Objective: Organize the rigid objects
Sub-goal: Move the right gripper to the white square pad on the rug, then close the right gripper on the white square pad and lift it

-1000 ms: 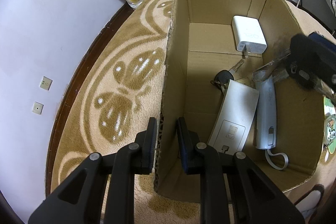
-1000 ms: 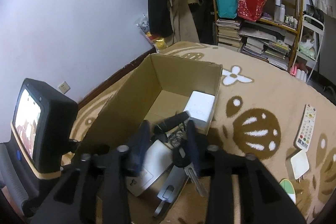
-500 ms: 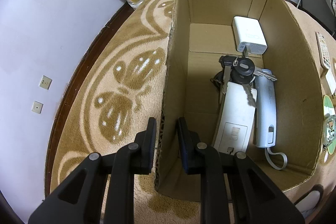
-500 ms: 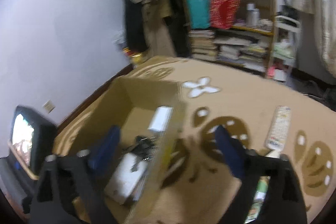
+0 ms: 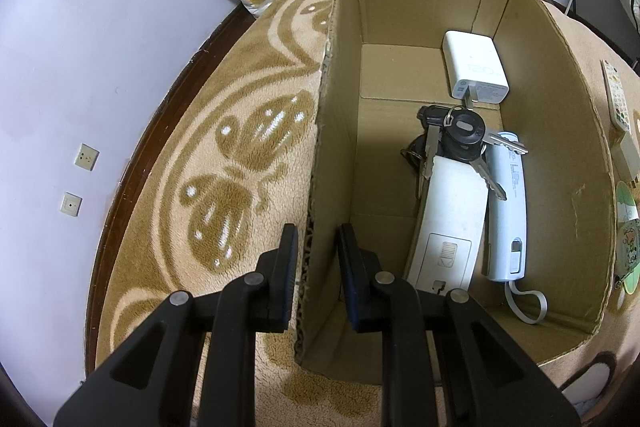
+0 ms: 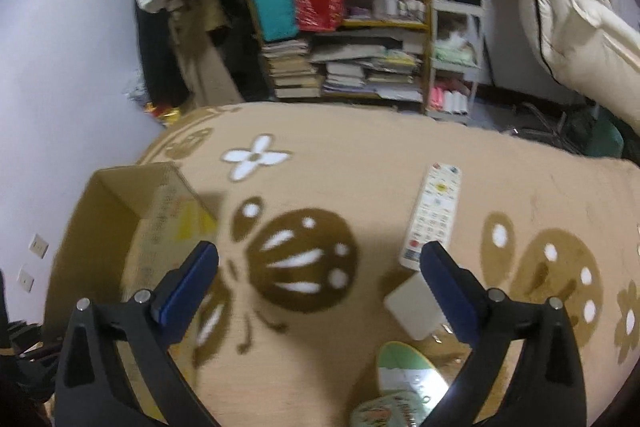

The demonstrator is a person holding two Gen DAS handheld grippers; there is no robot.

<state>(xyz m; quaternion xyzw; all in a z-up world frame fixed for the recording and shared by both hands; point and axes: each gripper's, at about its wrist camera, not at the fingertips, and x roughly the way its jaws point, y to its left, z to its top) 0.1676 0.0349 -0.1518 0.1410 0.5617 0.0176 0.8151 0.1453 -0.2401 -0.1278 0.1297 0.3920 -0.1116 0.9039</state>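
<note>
The left gripper (image 5: 318,247) straddles the near left wall of the cardboard box (image 5: 332,131), one jaw outside over the carpet and one inside, closed onto the corrugated edge. Ahead of that inside jaw and to its right, the box floor holds a long white remote-like unit (image 5: 450,223) lying face down, with a pale blue handset (image 5: 506,211) and its flat grey loop of cord just beside it on the far side. A bunch of keys with a round black fob (image 5: 464,135) rests across the upper ends of both. Farther ahead, against the back right corner, lies a white power adapter (image 5: 476,73).

The right gripper (image 6: 320,267) hangs over the tan carpet (image 6: 360,155) with its jaws wide apart and nothing between them. Just beyond its right fingertip lies a white TV remote (image 6: 434,215), and a small white square block (image 6: 414,301) sits close inside that finger. Below the jaws a green-and-white oval item (image 6: 408,375) shows, blurred. The box stands off to the left of the left fingertip.
</note>
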